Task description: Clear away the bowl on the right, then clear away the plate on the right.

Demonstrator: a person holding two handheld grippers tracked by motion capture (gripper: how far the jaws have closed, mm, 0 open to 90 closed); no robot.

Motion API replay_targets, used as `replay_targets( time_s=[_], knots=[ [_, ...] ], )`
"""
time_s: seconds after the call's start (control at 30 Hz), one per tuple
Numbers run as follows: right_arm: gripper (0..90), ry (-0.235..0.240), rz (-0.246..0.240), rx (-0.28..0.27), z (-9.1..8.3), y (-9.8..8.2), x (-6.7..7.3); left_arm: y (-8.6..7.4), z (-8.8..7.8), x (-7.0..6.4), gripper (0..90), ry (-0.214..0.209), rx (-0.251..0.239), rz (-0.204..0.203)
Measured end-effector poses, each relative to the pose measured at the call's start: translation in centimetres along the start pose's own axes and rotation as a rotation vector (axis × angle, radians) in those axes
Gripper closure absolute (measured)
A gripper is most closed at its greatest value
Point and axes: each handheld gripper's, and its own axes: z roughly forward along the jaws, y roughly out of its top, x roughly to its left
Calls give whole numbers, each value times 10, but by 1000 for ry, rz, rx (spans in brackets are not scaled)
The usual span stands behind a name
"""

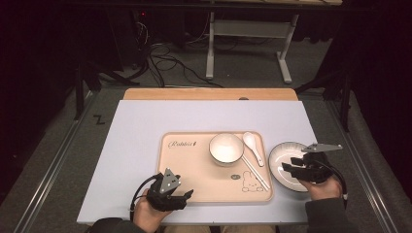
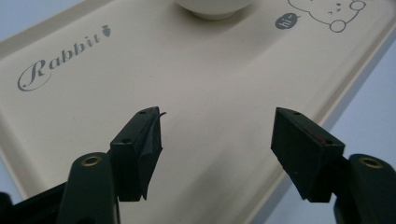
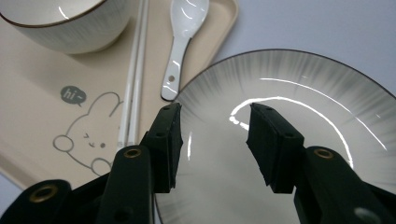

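Over the plate, just right of the tray, I held my right gripper, jaws wide and empty (left gripper likewise gaped, farther off); the plate lay directly beneath.

Both black tongs carry grey three-cornered plates, brass-ringed screw holes and trailing black cables.

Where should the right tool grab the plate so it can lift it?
Best guess: grab the plate by its rim, on the near edge by the person. The plate lies flat on the table, shallow and wide, so only the thin raised rim fits between the jaws. The right tool hovers open over it; coming in low from that near side also keeps clear of the tray and spoon.
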Motion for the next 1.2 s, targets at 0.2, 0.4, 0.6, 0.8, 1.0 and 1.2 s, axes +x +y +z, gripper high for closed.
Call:
replay_targets(
  time_s=[0.2,0.4,0.6,0.8,1.0,1.2],
  knots=[
    [568,-34,14,-3,-7,-12,-12,0,0,-1,339,2,3,2],
    [561,-75,35,-4,-8,-24,-22,0,1,-1,338,1,2,-4],
    [533,-124,84,-22,-11,-29,-32,-1,1,-2,338,2,1,-5],
    [528,-154,111,-34,-17,-30,-43,1,3,-5,338,6,10,9],
    [536,-163,156,-17,-15,-36,-61,0,4,-6,339,7,11,-5],
    [568,-187,205,-15,-15,-40,-76,0,6,-7,339,6,12,-15]
  ],
)
